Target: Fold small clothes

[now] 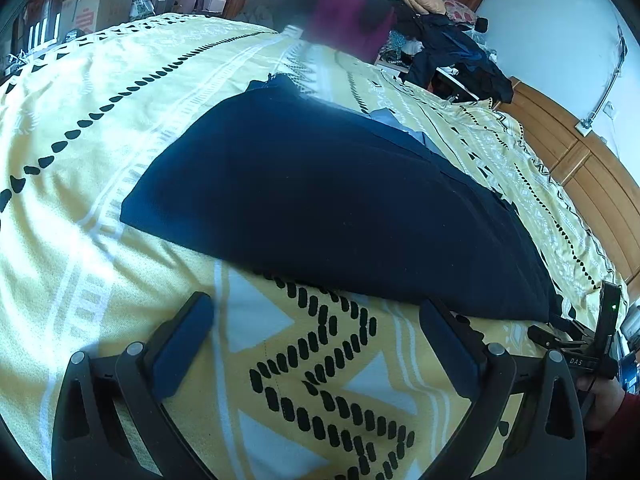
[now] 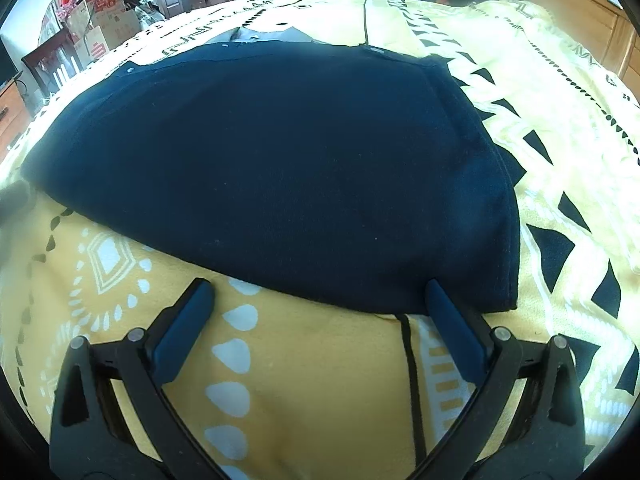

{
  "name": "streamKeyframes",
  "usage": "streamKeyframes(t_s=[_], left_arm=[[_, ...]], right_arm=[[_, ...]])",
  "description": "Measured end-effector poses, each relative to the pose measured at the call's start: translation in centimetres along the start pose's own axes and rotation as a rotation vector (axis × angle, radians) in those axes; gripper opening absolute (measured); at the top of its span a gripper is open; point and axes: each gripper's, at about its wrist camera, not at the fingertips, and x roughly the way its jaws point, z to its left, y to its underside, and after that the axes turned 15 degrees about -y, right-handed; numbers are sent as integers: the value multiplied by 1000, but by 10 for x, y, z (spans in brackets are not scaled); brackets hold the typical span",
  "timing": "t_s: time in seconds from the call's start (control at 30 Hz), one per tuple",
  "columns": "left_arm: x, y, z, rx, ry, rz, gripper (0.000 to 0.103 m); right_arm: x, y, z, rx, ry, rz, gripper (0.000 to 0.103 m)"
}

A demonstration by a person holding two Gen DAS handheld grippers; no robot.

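both grippers, left (image 1: 316, 312) and right (image 2: 320, 300), are hovering with fingers spread wide and gripping nothing, just short of the near hem of the navy garment (image 2: 272, 168) lying mid-bed. risk: pinching the blanket (image 2: 312, 380) along with the hem, dragging both.

Black device beside the right gripper (image 1: 576, 344): small pale letters read "DAS", possibly part of a longer word.
Cardboard boxes (image 1: 96, 8): bore red printing, too blurred to read.
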Motion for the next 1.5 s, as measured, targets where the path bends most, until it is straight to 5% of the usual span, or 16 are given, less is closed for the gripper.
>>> streamKeyframes(t_s=[1.5], left_arm=[[3, 1, 0, 6, 6, 1, 103]], right_arm=[[2, 0, 0, 0, 24, 2, 103]])
